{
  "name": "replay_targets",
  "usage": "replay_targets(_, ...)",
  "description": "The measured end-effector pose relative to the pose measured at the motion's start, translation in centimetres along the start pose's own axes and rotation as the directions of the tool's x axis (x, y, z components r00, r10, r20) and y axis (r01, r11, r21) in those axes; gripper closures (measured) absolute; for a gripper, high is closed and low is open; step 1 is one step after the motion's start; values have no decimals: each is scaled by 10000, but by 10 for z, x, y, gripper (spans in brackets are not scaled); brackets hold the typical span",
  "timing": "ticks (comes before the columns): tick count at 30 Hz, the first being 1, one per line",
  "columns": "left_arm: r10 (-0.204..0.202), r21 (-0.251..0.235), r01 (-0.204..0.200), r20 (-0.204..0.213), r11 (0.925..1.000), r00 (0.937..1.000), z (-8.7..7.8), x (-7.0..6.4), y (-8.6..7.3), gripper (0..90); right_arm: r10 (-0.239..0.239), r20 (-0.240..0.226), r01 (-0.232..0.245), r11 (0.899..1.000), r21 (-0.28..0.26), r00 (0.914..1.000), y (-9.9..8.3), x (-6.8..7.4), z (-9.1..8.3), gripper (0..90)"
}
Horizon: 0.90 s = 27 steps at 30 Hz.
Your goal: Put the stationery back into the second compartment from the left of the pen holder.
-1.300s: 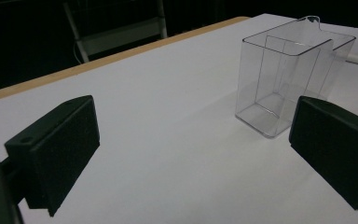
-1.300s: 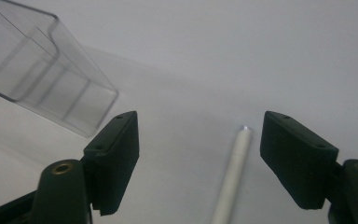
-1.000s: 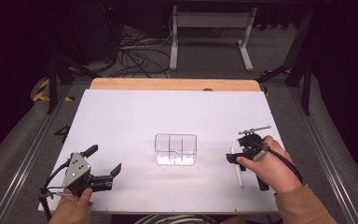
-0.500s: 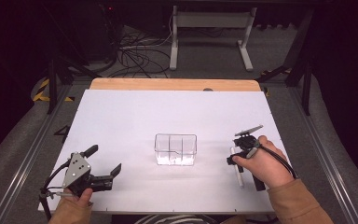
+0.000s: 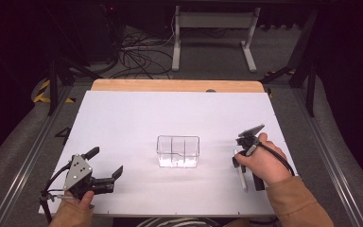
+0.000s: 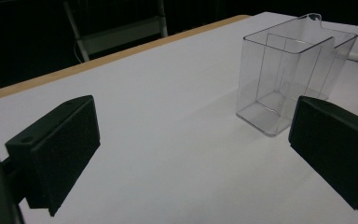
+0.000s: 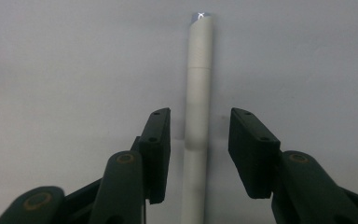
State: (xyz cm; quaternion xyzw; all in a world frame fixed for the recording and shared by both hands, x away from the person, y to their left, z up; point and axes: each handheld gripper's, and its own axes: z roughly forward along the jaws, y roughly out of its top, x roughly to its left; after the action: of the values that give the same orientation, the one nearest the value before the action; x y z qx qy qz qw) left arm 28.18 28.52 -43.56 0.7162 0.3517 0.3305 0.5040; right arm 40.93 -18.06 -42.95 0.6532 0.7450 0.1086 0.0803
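Observation:
A white pen (image 7: 199,88) lies flat on the white table, seen in the high view as a thin white stick (image 5: 240,178) by the person's right hand. My right gripper (image 7: 199,140) points down over it, open, one jaw on each side of the barrel with a gap on both sides. In the high view the right gripper (image 5: 239,161) is mostly hidden under the hand. A clear plastic box (image 5: 178,151) with inner dividers stands empty at the table's middle. My left gripper (image 5: 105,162) rests at the front left, wide open, facing the clear box (image 6: 289,70) from a distance.
The white table top (image 5: 170,113) has a wooden strip (image 5: 170,85) along its far edge. A small black object (image 5: 259,182) lies by the right wrist. Beyond the table are cables and a metal stand (image 5: 212,28) on the dark floor.
The right hand has shifted slightly left and tipped down, bringing its gripper over the white pen. The left gripper and the clear box have not moved.

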Motion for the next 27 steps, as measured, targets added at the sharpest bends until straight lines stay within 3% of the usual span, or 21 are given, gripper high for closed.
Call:
replay_targets(6, -6, 29, 6, 9, 10000, 10000, 0, 0, 0, 27, 199, 394, -208, 9995, 236, 9990, 4, 0, 2, 723)
replay_targets(13, -13, 53, 13, -13, 10000, 10000, 0, 0, 0, 29, 305, 677, -334, 9986, 413, 9972, 7, 3, 7, 780)
replay_targets(19, 12, 44, -12, -3, 10000, 10000, 0, 0, 0, 29, 266, 1051, -315, 9985, 451, 9941, 8, 7, 9, 787)
replay_targets(27, 7, 51, -7, 3, 10000, 10000, 0, -1, 0, 29, 347, 1046, -406, 9977, 544, 9939, 9, 7, 9, 790)
